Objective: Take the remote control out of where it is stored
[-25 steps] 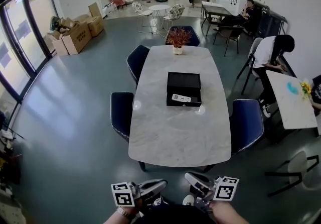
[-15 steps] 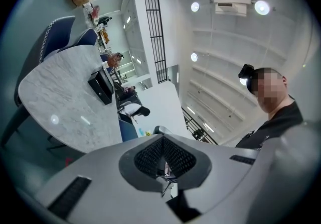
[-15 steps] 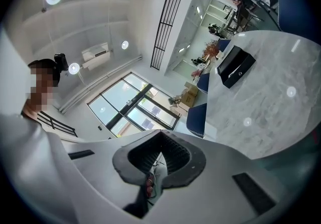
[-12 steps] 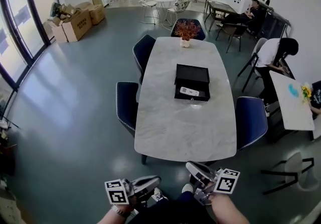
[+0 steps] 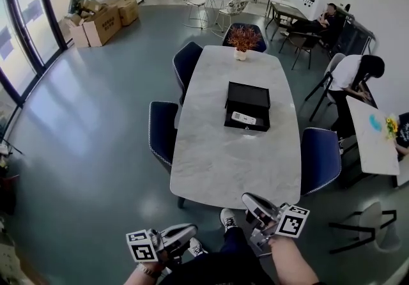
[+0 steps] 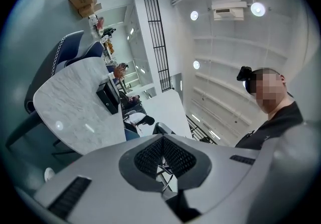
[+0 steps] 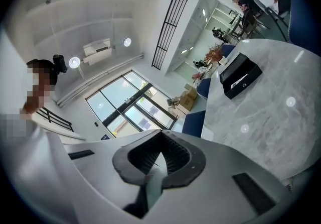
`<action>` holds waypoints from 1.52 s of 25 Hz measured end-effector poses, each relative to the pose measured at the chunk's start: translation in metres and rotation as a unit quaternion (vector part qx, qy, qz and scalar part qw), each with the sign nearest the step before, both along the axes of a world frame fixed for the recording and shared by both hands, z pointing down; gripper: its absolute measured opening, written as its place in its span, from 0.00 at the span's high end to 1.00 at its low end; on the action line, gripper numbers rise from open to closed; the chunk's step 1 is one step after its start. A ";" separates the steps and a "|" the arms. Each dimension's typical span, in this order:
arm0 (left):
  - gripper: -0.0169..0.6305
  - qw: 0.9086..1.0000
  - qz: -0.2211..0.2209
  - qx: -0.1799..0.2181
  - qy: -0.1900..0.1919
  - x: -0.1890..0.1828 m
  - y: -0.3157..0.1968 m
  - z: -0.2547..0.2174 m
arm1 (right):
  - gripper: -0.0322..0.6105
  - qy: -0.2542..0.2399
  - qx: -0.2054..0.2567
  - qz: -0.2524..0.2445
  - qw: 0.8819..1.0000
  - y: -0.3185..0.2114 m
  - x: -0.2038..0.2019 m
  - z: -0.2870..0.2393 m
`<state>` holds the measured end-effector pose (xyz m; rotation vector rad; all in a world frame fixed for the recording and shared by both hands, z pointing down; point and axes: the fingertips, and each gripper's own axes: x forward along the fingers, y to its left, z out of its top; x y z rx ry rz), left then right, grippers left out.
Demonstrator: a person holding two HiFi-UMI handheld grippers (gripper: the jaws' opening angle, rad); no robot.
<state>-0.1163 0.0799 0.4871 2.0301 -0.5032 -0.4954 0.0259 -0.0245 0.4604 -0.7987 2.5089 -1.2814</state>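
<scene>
Both tongs closed and empty, the remote well out of reach.

I hold my left gripper (image 5: 185,234) and right gripper (image 5: 252,202) low by my legs, jaws together on nothing, since I judge I'm too far off to reach. The remote control (image 5: 243,118) lies in the open drawer (image 5: 246,128) of the black box (image 5: 248,95) on the table (image 5: 223,169), long axis across the drawer (which end leads, I can't tell).

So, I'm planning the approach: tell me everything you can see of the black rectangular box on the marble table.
The black rectangular box looks matte and lies flat near the middle of the white marble-look table. Its nearer part is open and holds a white remote control lying crosswise. Only the table and the remote touch it. Whether the open part is a drawer or a lid is unclear.
</scene>
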 end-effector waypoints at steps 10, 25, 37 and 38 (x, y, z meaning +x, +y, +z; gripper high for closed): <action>0.96 0.998 -0.054 0.015 -0.011 0.013 -0.049 -0.011 | 0.94 0.003 0.019 -0.013 1.000 -0.083 0.030 -0.006; 0.96 0.993 -0.112 -0.021 -0.030 0.024 -0.105 0.002 | 0.94 0.092 0.016 -0.029 0.995 -0.228 0.074 0.047; 0.96 0.987 -0.153 -0.032 -0.029 0.027 -0.136 0.007 | 0.94 0.291 0.001 -0.072 0.954 -0.340 0.102 0.116; 0.96 0.986 -0.158 -0.034 -0.028 0.028 -0.137 0.007 | 0.94 0.304 -0.003 -0.076 0.950 -0.350 0.104 0.123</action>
